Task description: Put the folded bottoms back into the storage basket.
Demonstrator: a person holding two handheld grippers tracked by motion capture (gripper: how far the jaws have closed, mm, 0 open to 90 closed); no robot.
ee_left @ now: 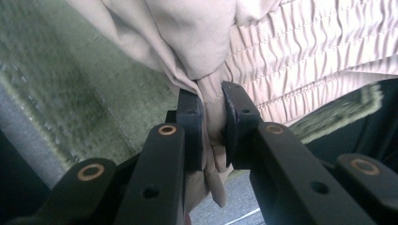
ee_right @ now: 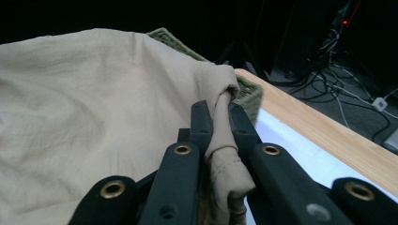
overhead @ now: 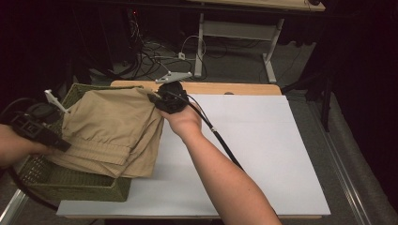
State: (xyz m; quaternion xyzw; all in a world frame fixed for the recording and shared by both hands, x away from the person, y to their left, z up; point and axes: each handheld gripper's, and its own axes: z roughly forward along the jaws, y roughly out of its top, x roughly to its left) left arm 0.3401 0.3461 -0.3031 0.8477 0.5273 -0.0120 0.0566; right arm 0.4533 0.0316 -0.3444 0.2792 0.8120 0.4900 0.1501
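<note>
Folded tan shorts (overhead: 112, 131) with a gathered elastic waistband hang over a green woven basket (overhead: 75, 185) at the table's left. My left gripper (overhead: 65, 146) is shut on the fabric by the waistband; in the left gripper view the cloth (ee_left: 213, 117) is bunched between the black pads (ee_left: 190, 124). My right gripper (overhead: 155, 99) is shut on the far right corner of the shorts; in the right gripper view a twisted fold (ee_right: 220, 126) is pinched between its pads (ee_right: 201, 123), with the spread fabric (ee_right: 89, 112) to the left.
A white sheet (overhead: 253, 154) covers the wooden table (overhead: 220, 87) to the right of the basket. Cables and a desk frame (overhead: 234, 33) lie on the floor beyond the far edge. The basket rim (ee_right: 248, 91) sits close by the right gripper.
</note>
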